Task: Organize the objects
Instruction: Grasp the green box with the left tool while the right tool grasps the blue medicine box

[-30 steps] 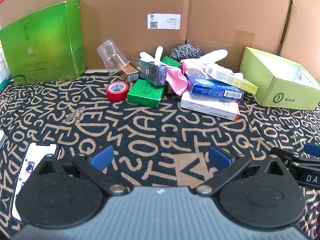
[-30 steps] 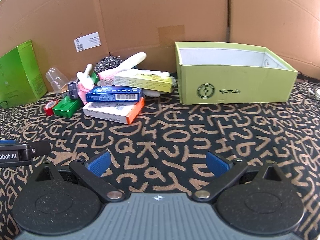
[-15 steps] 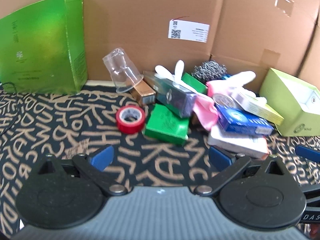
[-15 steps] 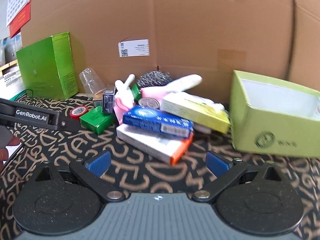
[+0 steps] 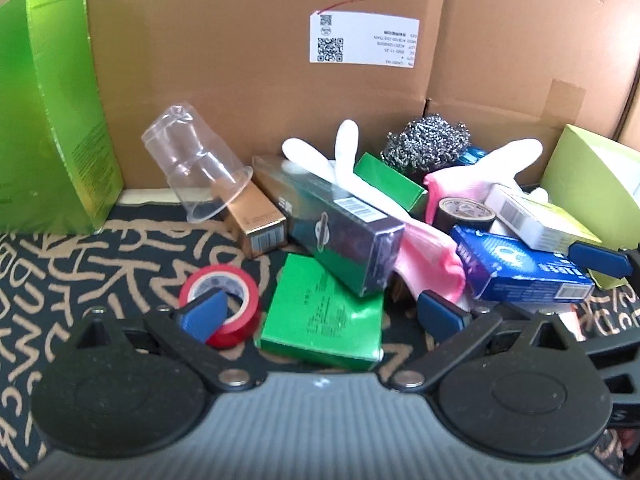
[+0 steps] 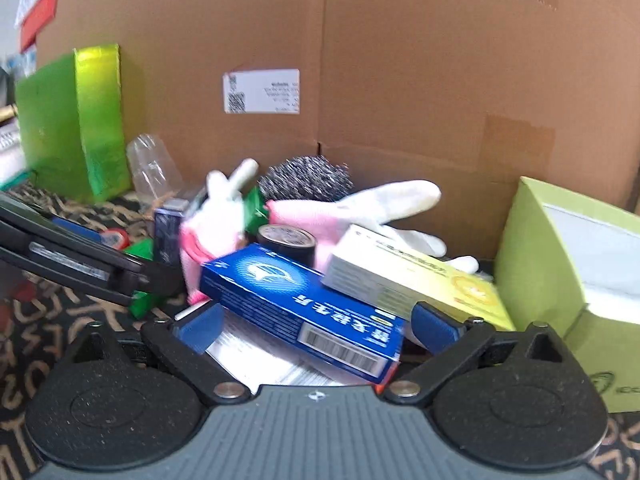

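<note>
Both grippers had closed in on the heap of clutter against the cardboard wall within the last second, leaving open table behind. The left gripper [image 5: 320, 312], fingers spread wide and empty, framed the green box [image 5: 324, 320] beside the red tape roll [image 5: 224, 300]; the right gripper [image 6: 316, 324], equally wide, bracketed the blue box [image 6: 296, 300]. First pickups looked imminent.

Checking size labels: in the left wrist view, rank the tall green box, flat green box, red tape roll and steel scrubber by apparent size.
1. tall green box
2. flat green box
3. and 4. red tape roll and steel scrubber look alike; the tape is nearer, so unranked.
</note>
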### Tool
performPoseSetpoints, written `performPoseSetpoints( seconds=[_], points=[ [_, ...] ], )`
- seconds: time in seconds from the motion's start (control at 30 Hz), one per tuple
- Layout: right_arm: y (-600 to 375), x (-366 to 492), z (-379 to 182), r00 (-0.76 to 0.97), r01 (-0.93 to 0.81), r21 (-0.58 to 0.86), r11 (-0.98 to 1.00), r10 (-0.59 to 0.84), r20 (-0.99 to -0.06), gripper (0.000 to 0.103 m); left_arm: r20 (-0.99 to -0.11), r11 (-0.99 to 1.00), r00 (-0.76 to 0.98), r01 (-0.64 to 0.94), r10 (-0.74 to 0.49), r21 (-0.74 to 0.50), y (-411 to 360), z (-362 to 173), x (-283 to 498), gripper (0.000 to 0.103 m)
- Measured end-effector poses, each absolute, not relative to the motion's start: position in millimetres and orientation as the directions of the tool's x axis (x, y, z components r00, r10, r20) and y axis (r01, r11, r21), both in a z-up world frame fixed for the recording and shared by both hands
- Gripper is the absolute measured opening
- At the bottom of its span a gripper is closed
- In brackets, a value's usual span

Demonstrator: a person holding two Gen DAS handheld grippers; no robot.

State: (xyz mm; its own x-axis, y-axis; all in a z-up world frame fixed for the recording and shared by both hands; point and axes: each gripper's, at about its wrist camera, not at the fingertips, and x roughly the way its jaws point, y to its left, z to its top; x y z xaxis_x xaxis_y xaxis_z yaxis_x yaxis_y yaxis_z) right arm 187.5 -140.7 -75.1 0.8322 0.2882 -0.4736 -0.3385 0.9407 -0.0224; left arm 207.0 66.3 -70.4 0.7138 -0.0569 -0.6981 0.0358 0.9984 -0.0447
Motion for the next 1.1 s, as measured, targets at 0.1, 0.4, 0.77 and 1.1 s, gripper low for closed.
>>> performPoseSetpoints(
  seconds=[0.1,0.4,0.77,1.1],
  points=[
    [-142,175,-70,0.843,-0.356,-0.039,0.934,0.303,-0.445,0.043,-0.702,0.997,0.708,0.046,-0.081,-0.068,68,-76,207,0.088],
    [-134,114,-66,0.721,-0.52,0.0,0.854,0.439,-0.535,0.04,-0.689,0.993,0.717,0.108,-0.109,-0.044,53,-73,175,0.072],
    [-139,96,-53,0.714,-0.496,0.101,0.863,0.471,-0.518,0.078,-0.676,0.994,0.729,0.048,-0.103,-0.1,56,-64,132,0.095],
    [-132,141,-74,0.715,-0.447,0.115,0.887,0.431,-0.551,0.061,-0.666,0.991,0.736,0.044,-0.12,-0.13,78,-53,128,0.097]
  ],
)
